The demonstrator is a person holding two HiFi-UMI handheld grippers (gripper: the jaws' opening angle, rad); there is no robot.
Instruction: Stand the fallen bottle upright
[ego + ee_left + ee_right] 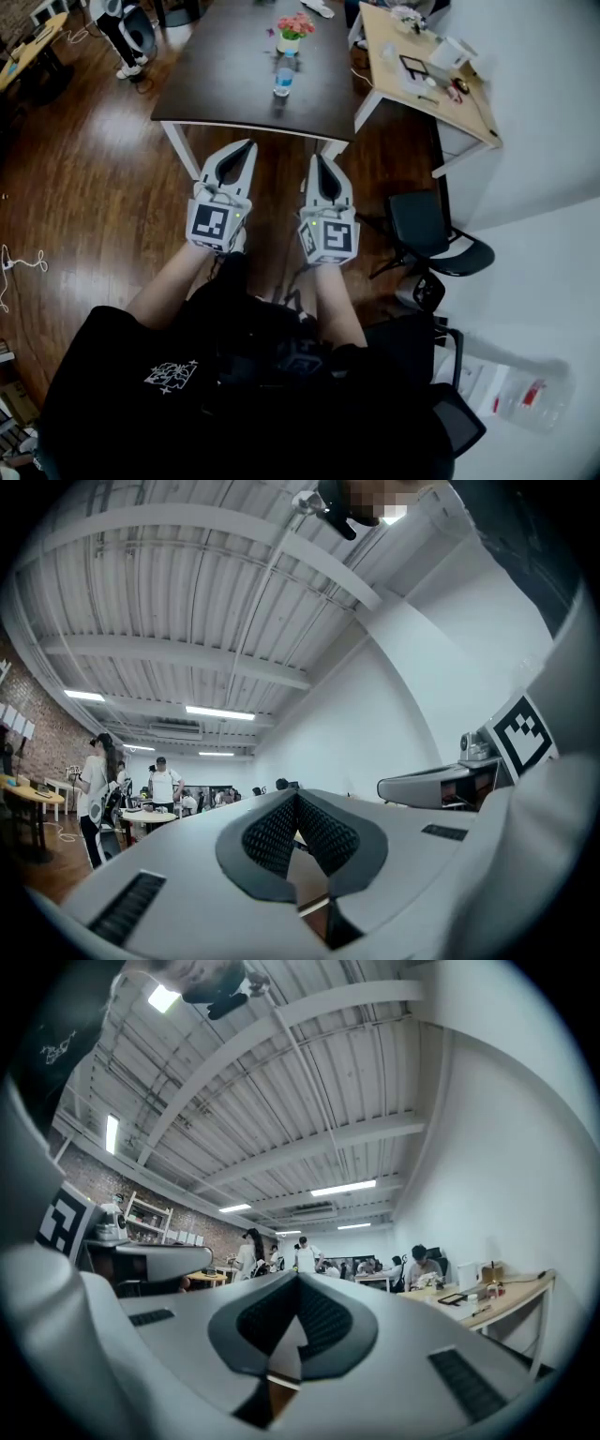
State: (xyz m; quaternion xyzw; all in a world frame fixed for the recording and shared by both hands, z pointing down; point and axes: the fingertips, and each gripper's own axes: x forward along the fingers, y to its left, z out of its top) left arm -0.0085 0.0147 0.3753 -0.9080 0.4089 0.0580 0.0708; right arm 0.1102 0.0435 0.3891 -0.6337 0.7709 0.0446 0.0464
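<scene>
Left gripper (249, 145) and right gripper (312, 159) are held shut, empty, short of table (225, 66); bottle (283, 81) is seen on it.

Flower pot (292, 34) on dark table (225, 80); black chair (427, 230) beside.

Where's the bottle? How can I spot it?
Find the big dark table in the middle. On it stands a pot of pink flowers, and the bottle is just in front of that, nearer us. It is clear with a blue band.
</scene>
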